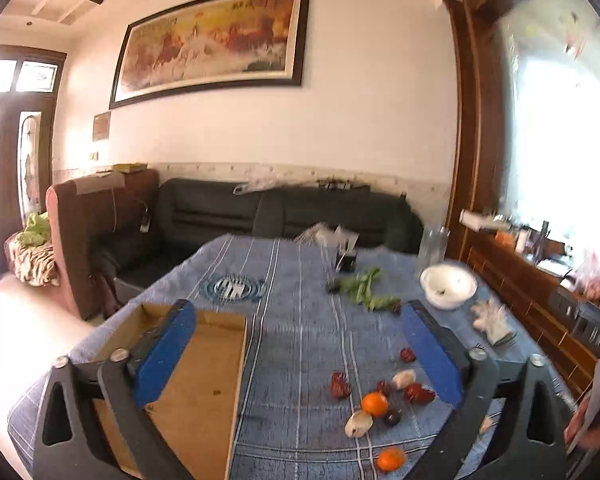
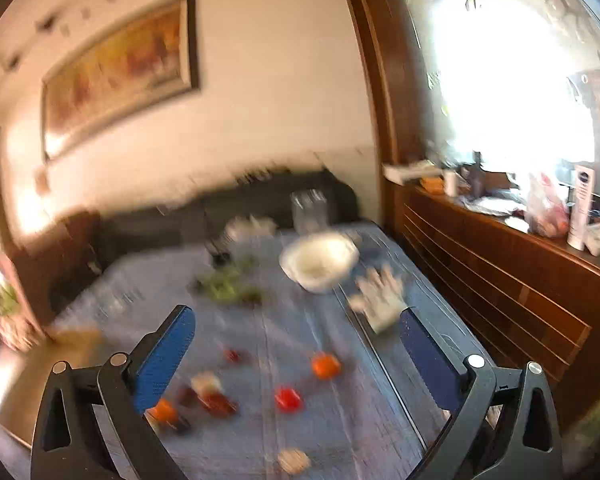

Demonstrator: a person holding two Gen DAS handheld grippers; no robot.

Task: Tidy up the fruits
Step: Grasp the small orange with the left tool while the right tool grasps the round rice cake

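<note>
Fruits lie loose on the blue cloth [image 1: 300, 344] between my left gripper's [image 1: 300, 344] wide-open, empty jaws: an orange [image 1: 374, 403] just inside the right finger, a cardboard tray [image 1: 208, 380] under the left one. My right gripper [image 2: 298, 354], blurred, likewise gapes empty, another orange [image 2: 325, 365] between its fingers.

Left black tool with blue pads [image 1: 298, 354], fingers spread wide, gripping nothing, right black blue-padded tool [image 2: 296, 354] likewise spread, empty

White glove [image 1: 492, 320], framed painting [image 1: 212, 42]
</note>
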